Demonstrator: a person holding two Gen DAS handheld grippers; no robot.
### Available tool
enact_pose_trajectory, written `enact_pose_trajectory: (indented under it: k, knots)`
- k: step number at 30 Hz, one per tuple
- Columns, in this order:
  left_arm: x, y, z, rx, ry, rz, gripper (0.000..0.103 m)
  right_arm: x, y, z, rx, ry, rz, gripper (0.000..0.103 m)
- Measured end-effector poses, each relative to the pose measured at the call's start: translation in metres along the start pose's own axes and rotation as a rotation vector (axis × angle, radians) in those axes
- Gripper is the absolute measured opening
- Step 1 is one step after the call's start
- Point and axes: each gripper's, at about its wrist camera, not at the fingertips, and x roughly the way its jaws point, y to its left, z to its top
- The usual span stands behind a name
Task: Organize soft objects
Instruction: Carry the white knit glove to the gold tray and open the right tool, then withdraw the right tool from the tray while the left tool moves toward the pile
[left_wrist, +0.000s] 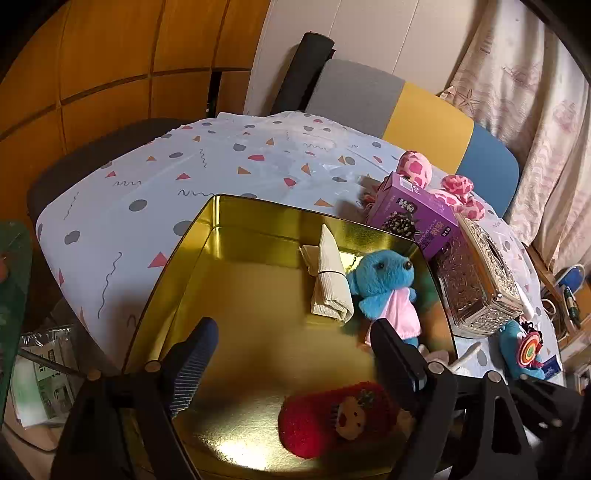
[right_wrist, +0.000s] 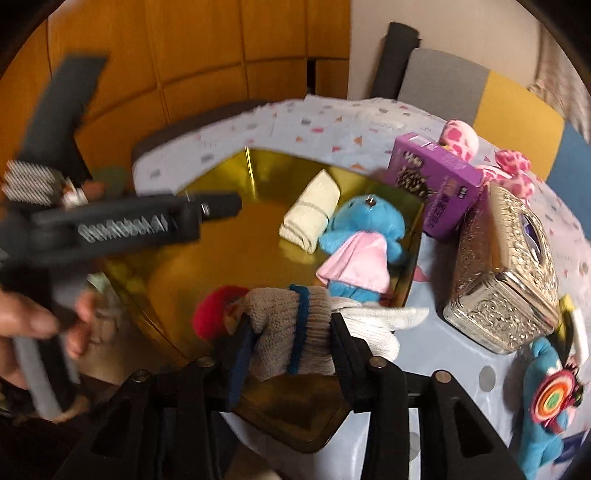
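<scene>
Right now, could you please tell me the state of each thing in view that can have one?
Gold tin: open, no lid on.
Cream rolled cloth: banded, lying in the tin.
Blue plush in pink dress: lying in the tin.
Red plush: lying in the tin.
Rolled grey sock bundle: clamped between the right gripper's fingers.
Right gripper: shut on the bundle.
Left gripper: open, empty.
Purple box: closed, tilted.
</scene>
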Motion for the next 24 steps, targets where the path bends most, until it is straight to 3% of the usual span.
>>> enact_pose_trajectory:
  k: [7,17,24]
  knots:
    - [-0.002,-0.002,-0.001,0.017,-0.011,0.004,0.087,-0.01,-0.006,-0.005,0.023,-0.012,0.017,0.056]
    - [-0.009,-0.024,-0.004,0.092,-0.025,-0.002,0.087,-0.051,-0.038,-0.013,0.183,-0.12,-0.008,0.056]
    - [-0.013,-0.048,-0.009,0.161,-0.022,-0.026,0.087,-0.07,-0.089,-0.035,0.337,-0.142,-0.101,0.057]
